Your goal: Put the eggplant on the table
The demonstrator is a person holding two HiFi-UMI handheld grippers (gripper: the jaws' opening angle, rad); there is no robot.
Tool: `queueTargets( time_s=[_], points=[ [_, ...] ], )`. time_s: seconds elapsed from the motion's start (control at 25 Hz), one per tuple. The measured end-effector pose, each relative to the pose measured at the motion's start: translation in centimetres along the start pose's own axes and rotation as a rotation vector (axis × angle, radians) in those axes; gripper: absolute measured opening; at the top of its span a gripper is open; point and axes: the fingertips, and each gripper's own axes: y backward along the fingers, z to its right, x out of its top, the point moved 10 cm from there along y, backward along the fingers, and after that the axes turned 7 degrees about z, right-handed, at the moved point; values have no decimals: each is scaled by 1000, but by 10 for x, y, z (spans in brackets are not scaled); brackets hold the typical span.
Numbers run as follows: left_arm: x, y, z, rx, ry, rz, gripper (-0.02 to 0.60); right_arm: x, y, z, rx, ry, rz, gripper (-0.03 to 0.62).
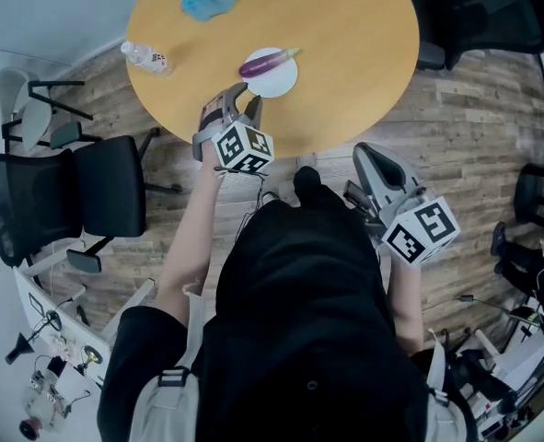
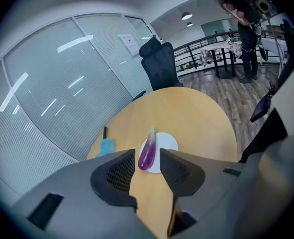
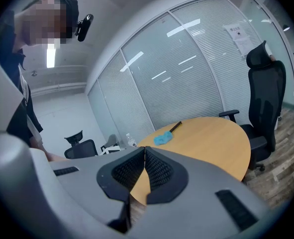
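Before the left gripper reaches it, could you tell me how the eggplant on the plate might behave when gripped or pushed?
The eggplant looks glossy and smooth, so it may slip in a light grip. Its rounded, long body would probably roll sideways if pushed, perhaps off the white plate. It looks firm rather than floppy.

Purple eggplant (image 1: 268, 62) lies on a white plate (image 1: 279, 83) on a round wooden bench (image 1: 354, 44), upper centre; left claw (image 1: 244, 99) just below.

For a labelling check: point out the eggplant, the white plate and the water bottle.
eggplant (image 1: 265, 63), head view, middle of its purple body.
white plate (image 1: 273, 84), head view, bare part below the eggplant.
water bottle (image 1: 144, 57), head view, middle of its body.
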Motion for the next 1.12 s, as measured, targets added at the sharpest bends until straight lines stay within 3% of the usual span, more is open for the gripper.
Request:
queueTargets(
  time_s=[0.24,0.72,1.12],
  points=[
    [-11,42,3,48,19,44,85,-10,11,-31,-3,21,7,17],
    [-48,125,23,126,79,130,18,-30,24,-83,2,60,4,17],
    [-63,183,56,122,257,260,15,-34,32,-92,25,100,-17,17]
  ],
)
